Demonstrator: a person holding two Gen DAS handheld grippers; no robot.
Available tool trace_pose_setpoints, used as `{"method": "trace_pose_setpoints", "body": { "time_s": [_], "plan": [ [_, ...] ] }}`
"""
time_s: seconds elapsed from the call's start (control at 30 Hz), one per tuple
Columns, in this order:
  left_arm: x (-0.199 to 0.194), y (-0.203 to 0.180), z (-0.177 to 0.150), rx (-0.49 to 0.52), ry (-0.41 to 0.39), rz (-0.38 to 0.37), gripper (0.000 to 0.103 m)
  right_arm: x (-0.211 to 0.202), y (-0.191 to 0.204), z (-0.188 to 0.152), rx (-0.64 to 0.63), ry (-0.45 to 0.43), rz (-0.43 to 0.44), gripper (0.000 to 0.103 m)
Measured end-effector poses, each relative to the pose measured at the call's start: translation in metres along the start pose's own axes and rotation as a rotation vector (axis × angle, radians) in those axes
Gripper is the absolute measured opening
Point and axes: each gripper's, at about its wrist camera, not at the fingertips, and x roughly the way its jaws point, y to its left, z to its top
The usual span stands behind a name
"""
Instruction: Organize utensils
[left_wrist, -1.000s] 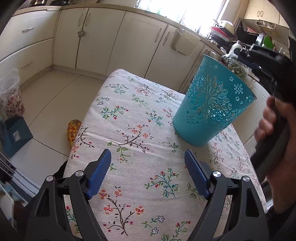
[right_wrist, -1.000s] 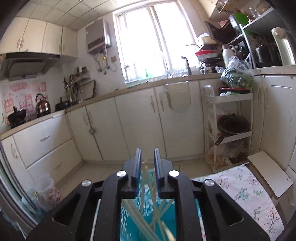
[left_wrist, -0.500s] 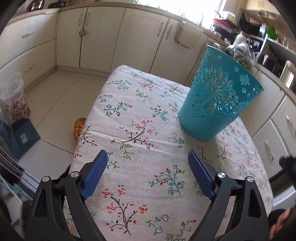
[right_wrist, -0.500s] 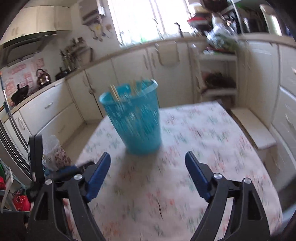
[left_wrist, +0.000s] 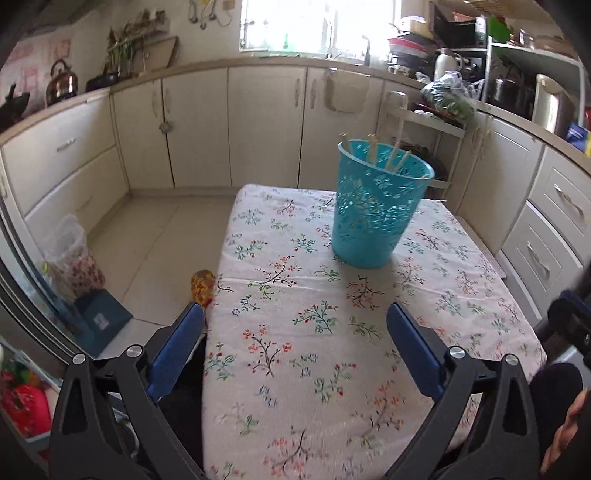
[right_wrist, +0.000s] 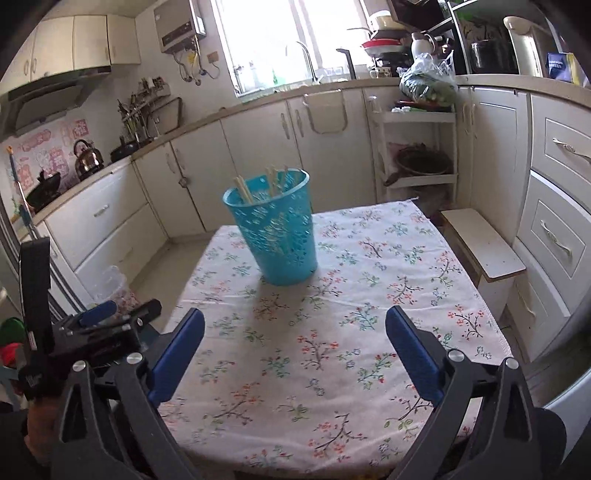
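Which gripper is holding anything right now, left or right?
Neither. The left gripper and right gripper both stand open and empty over the tablecloth; the chopsticks sit in the blue basket.

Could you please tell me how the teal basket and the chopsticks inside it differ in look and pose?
The teal basket is wide, plastic and pierced with a flower pattern; the chopsticks are thin, plain, pale sticks. The basket stands upright on the floral tablecloth, while the chopsticks lean at different angles against its rim, only their tips showing above it. Both sit at the far end of the table, and neither is touched by a gripper.
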Motion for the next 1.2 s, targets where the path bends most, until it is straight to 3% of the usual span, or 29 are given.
{"method": "trace_pose_setpoints", "body": {
  "time_s": [0.17, 0.33, 0.7, 0.9, 1.2],
  "plan": [
    [-0.045, -0.013, 0.001, 0.07, 0.001, 0.042, 0.095, -0.025, 0.016, -0.001, 0.013, 0.005, -0.01, 0.095],
    [-0.1, -0.014, -0.005, 0.084, -0.067, 0.041, 0.095, -0.054, 0.031, -0.012, -0.007, 0.023, 0.011, 0.095],
    [-0.16, 0.0, -0.029, -0.002, -0.057, -0.099, 0.095, -0.096, 0.049, -0.057, 0.045, 0.036, 0.04, 0.095],
    [-0.173, 0.004, -0.054, -0.013, -0.062, 0.015, 0.095, -0.108, 0.043, -0.074, 0.087, 0.033, 0.006, 0.095],
    [-0.194, 0.005, -0.053, -0.005, -0.1, 0.039, 0.095, -0.125, 0.052, -0.072, 0.041, -0.022, 0.003, 0.095]
  ]
}}
